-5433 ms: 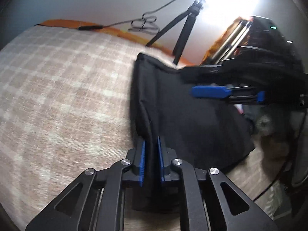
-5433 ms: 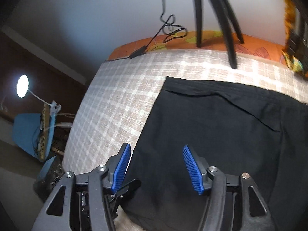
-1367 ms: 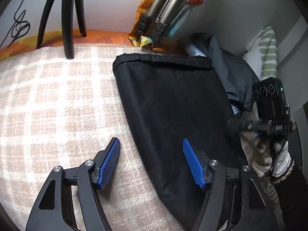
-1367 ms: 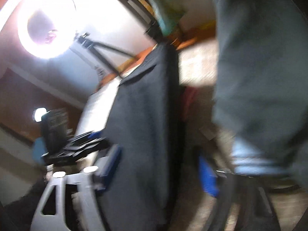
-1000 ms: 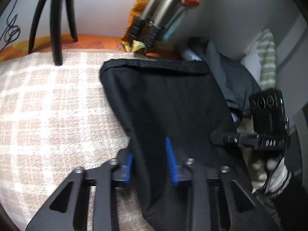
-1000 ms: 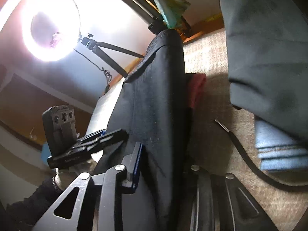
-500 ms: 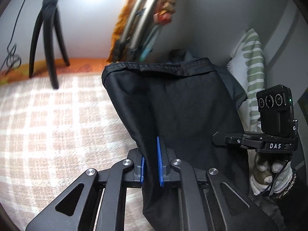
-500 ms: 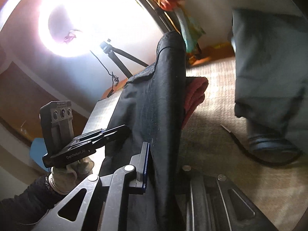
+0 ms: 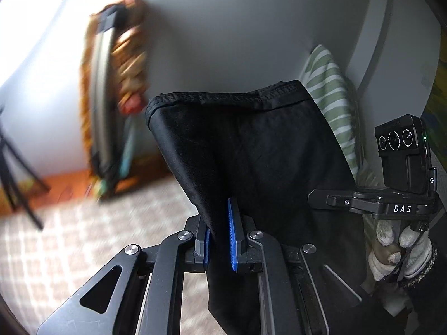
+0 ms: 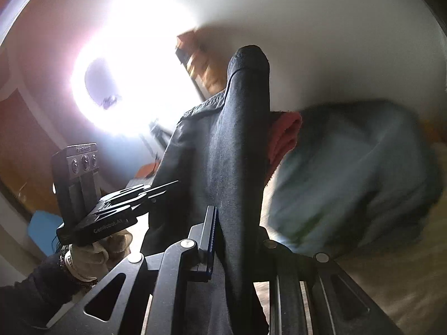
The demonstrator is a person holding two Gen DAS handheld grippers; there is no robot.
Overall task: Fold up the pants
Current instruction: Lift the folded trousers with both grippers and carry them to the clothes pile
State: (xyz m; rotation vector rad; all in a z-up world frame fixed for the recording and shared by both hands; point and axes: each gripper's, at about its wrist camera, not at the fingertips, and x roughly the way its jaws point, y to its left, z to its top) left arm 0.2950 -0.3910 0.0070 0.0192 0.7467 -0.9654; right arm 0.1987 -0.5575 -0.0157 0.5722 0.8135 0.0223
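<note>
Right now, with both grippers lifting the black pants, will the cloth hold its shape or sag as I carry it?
Probably sag: the black pants drape in soft folds between the left gripper and right gripper. They look light, lifted on two pinches alone. The hemmed top edge looks slightly firmer.

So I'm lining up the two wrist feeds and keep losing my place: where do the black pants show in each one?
Left wrist: the black pants fill the centre, hem edge on top, clamped in the left tool.
Right wrist: the black pants stand as a narrow upright fold at centre, clamped in the right tool.
Shared landmark: the checked bedspread, bottom right in the right wrist view.
</note>
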